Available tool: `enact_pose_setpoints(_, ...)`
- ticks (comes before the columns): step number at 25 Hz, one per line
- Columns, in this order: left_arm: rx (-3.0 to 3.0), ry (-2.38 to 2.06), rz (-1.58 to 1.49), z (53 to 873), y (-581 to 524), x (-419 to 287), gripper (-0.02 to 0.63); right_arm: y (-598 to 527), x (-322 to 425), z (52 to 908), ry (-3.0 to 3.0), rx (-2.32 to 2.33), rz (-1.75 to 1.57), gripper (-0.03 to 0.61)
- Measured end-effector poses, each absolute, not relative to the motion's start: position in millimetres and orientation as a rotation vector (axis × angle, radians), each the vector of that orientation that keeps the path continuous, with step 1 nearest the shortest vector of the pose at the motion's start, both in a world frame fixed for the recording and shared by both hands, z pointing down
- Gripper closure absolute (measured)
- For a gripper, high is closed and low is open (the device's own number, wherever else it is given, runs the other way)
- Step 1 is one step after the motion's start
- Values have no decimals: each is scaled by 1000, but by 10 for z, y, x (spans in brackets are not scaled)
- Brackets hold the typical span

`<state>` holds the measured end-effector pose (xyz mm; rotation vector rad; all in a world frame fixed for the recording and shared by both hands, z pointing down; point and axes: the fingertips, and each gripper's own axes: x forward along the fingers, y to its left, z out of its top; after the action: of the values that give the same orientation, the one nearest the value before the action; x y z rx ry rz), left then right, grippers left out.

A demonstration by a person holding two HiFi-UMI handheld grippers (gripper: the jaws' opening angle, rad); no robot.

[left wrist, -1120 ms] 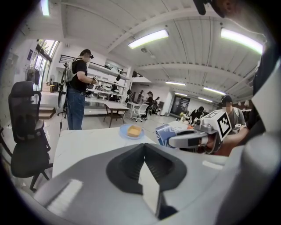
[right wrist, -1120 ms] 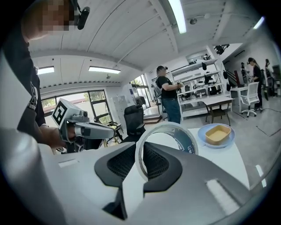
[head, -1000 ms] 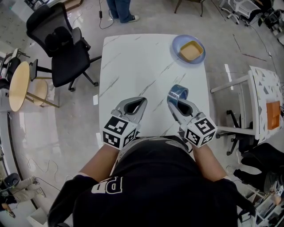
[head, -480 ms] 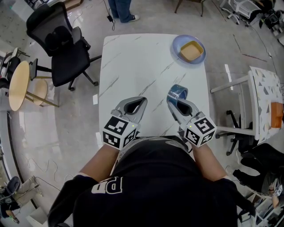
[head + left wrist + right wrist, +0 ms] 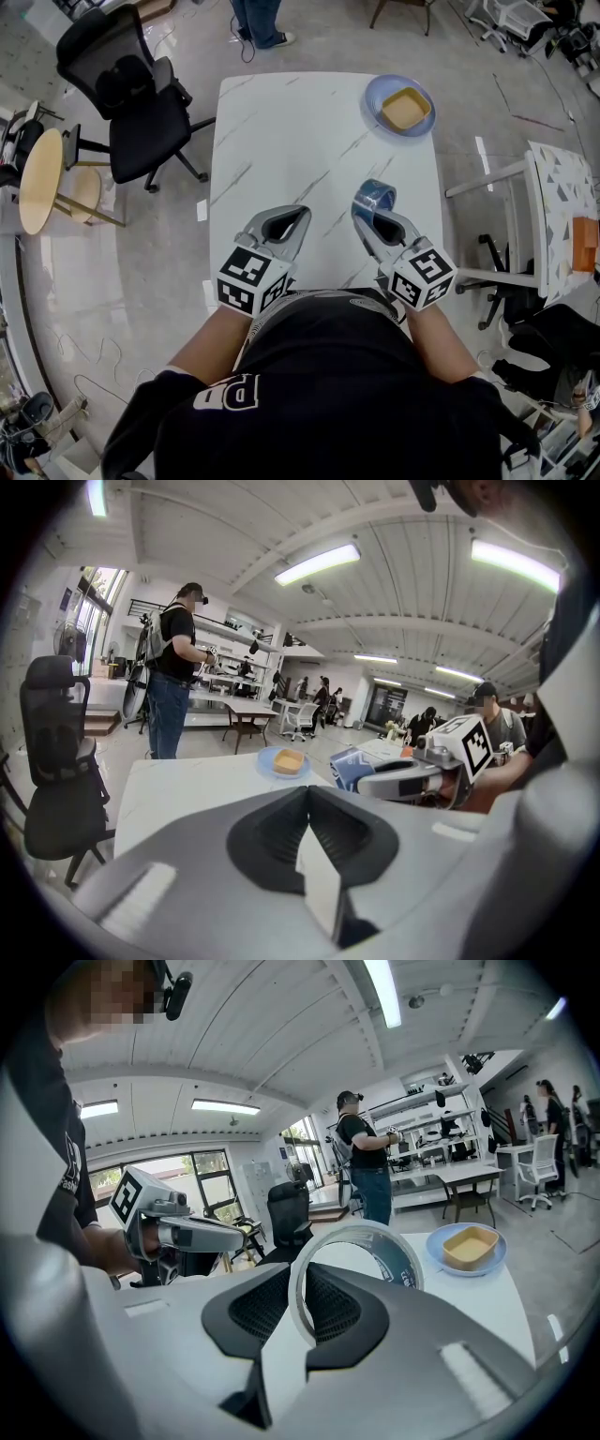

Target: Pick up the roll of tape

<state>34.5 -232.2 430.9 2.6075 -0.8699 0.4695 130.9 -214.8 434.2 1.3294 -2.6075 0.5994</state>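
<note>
The roll of tape [image 5: 377,198] is a blue ring with a clear inner rim, held upright above the white marble table [image 5: 281,141]. My right gripper [image 5: 372,214] is shut on it, jaws pinching its wall; in the right gripper view the roll of tape [image 5: 375,1255] stands up between the jaws. My left gripper [image 5: 289,220] hovers over the table's near edge, shut with nothing in it. In the left gripper view the left gripper [image 5: 307,799] has its jaws pressed together, and the tape [image 5: 349,767] shows at the right.
A blue plate [image 5: 380,94] with a tan square dish [image 5: 405,109] sits at the table's far right corner. A black office chair [image 5: 131,103] stands left of the table, a second table [image 5: 562,216] to the right. A person [image 5: 255,19] stands beyond the far edge.
</note>
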Motion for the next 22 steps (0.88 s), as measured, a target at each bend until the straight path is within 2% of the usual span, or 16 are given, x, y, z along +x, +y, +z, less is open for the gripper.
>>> enact_pose_setpoints(22,2605,-875,485,4303,-2347,366,555,-2157,1260,4388,-2596,1267,555,528)
